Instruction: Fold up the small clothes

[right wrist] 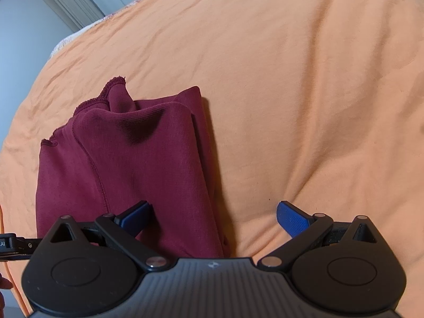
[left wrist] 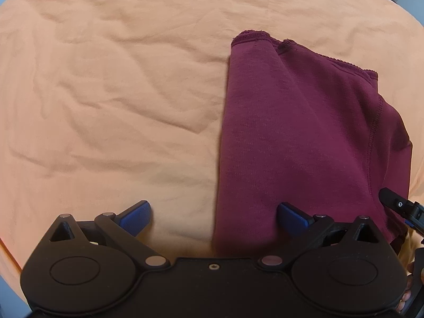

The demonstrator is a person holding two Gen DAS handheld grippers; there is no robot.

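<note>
A small maroon garment (left wrist: 299, 137) lies folded lengthwise on the orange sheet (left wrist: 106, 92), with a stitched hem at its far end. My left gripper (left wrist: 214, 218) is open above the garment's near left edge; its right pad (left wrist: 291, 218) is over the fabric and its left pad (left wrist: 135, 218) over bare sheet. In the right wrist view the same garment (right wrist: 137, 164) lies left of centre. My right gripper (right wrist: 214, 218) is open over the garment's near right edge, left pad (right wrist: 135, 218) over fabric, right pad (right wrist: 291, 218) over the sheet (right wrist: 304, 92). Neither grips anything.
The wrinkled orange sheet covers a bed on all sides of the garment. A pale wall and a door frame (right wrist: 66, 2) show beyond the bed's far edge. The other gripper's tip (left wrist: 397, 204) pokes in at the right edge of the left wrist view.
</note>
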